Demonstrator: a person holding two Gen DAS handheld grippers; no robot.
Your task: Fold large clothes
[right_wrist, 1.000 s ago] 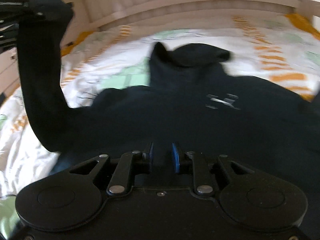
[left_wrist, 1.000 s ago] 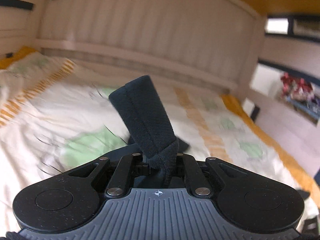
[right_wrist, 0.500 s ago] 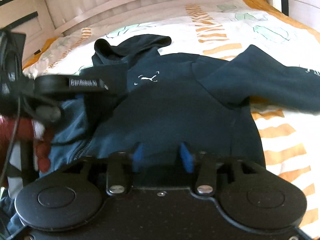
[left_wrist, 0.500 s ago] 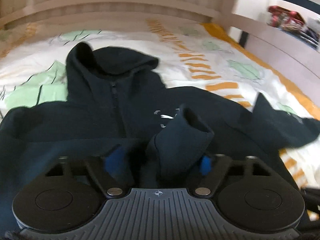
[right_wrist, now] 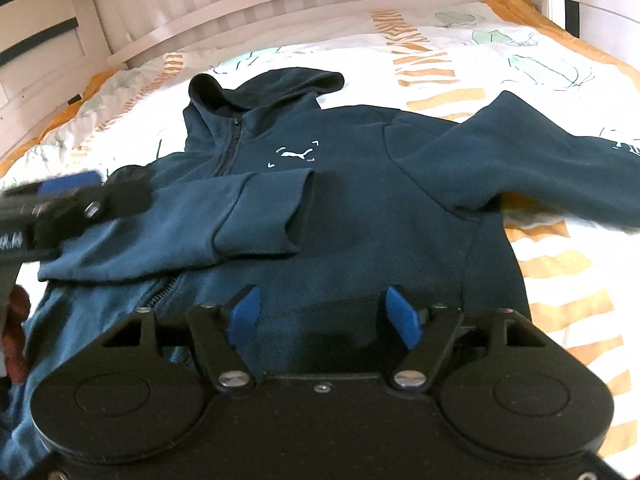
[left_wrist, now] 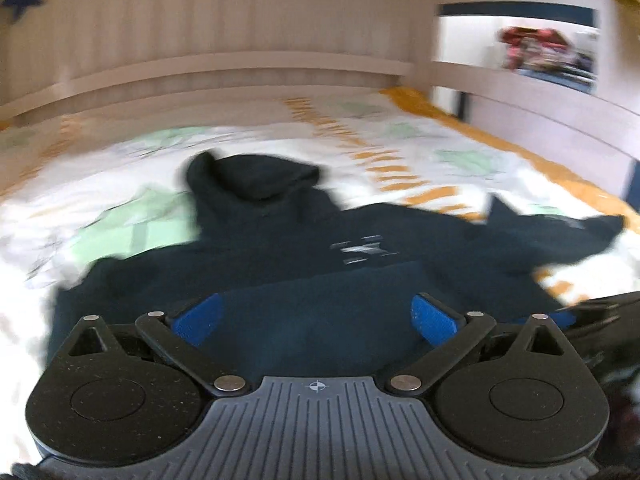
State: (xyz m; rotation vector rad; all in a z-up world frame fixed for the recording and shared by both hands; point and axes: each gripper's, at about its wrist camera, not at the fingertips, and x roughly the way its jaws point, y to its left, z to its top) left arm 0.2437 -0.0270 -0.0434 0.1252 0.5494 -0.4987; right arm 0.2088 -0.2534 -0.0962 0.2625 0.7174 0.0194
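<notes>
With one sleeve [right_wrist: 240, 204] already laid across the hoodie [right_wrist: 360, 208] mid-frame on the bed [right_wrist: 520, 52], both the left gripper [left_wrist: 316, 316] and right gripper [right_wrist: 322, 312] are spread empty, so the far-right sleeve [right_wrist: 540, 160] probably gets grabbed next.

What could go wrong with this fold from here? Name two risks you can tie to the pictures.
1. The folded sleeve lies loosely across the hoodie chest; a tug on the body may slide it off.
2. The other sleeve is spread out over the duvet. With the right gripper and left gripper both open and empty, a grab at the smooth fabric may pinch duvet too.
</notes>
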